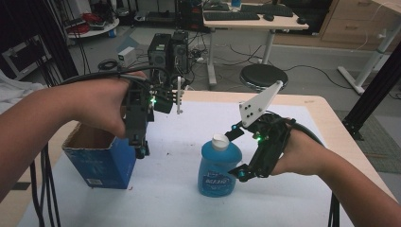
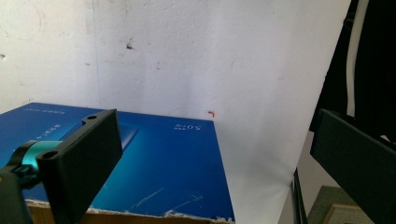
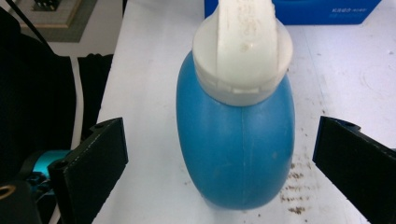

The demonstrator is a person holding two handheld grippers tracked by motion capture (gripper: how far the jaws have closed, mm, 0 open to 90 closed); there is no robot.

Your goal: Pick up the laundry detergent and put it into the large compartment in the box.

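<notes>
Bottle (image 1: 219,166) stands upright mid-desk (image 1: 302,118), freed between the spread jaws of the right gripper (image 1: 235,152). Left gripper (image 1: 142,150), jaws apart and empty, waits above the box (image 1: 101,163) at the left edge.

Our arms are bare from the forearm down — no sleeves or gloves on them. The left gripper (image 1: 142,150) we carry is a black, blocky frame with a small green light on its body, a teal fitting near the jaws and a thick black cable trailing off over the hand. In the left gripper view each jaw is a flat black pad with screw holes, seated on a teal clamp. Our right gripper (image 1: 238,152) is black too — topped by a pale three-cornered plate with dark screw heads, a green light glowing beneath it, teal at the lower jaw, and a black cable running back along the wrist.
</notes>
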